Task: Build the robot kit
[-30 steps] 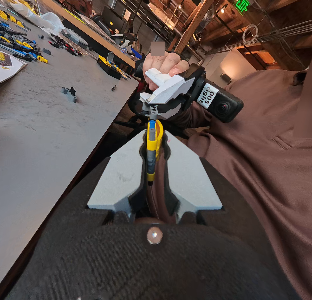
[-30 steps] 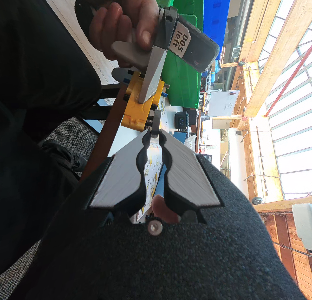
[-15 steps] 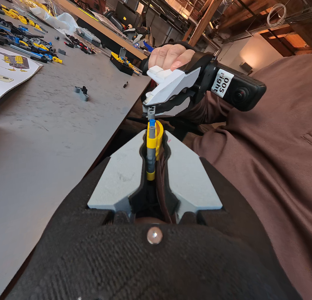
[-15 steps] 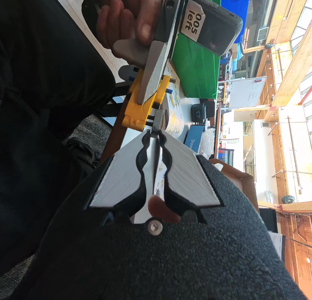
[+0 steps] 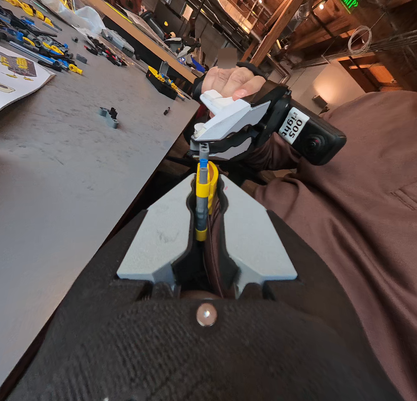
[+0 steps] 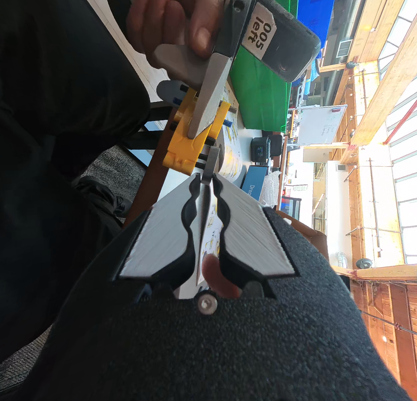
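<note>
Our left gripper (image 5: 206, 180) clamps a yellow brick assembly (image 5: 206, 182); our right gripper (image 6: 206, 175) pinches a small grey beam (image 6: 208, 164) touching its end, near the grey table (image 5: 67, 175).

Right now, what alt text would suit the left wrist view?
The left gripper is shut on a yellow brick assembly, held off the edge of a grey table. The right gripper pinches a grey beam at the assembly's far end. Loose bricks litter the table behind.

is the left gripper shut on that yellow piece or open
Shut: the left gripper has both fingers pressed against the yellow piece, which stays clamped between them off the table.
</note>
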The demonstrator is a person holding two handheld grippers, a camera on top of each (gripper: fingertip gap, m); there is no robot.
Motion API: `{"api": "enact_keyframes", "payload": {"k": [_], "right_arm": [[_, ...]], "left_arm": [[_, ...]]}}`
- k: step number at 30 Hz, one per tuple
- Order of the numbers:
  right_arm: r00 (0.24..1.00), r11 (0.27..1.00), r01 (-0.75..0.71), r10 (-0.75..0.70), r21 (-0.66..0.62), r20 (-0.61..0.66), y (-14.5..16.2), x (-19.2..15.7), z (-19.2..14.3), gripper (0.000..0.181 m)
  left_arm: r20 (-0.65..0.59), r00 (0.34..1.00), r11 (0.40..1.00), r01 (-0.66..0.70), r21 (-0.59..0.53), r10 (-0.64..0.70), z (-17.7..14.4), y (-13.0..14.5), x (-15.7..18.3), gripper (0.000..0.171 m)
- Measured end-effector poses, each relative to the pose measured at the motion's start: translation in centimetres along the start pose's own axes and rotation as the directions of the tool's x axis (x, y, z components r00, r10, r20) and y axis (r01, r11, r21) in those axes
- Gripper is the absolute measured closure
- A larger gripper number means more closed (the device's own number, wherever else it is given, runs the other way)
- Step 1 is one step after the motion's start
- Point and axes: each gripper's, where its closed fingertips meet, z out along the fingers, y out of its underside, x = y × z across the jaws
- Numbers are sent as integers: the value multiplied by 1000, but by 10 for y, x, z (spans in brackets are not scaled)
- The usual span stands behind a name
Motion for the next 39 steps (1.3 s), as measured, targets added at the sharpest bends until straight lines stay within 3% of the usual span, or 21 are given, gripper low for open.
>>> {"api": "enact_keyframes", "payload": {"k": [6,14,30,39], "right_arm": [[997,997,-78,78,18,7,-3,4,-2,173],[989,989,-134,137,-58,46,8,-4,6,173],[984,975,-174,179,-135,24,22,-3,15,174],[902,852,-381,427,-359,56,76,-18,23,174]], "left_arm": [[-25,1000,1000,-17,15,18,0,-3,6,158],[89,988,991,-124,-40,127,2,3,-6,158],[193,968,987,-158,-36,162,3,-1,-20,158],[214,971,994,-106,-14,107,-1,-2,-28,158]]}}
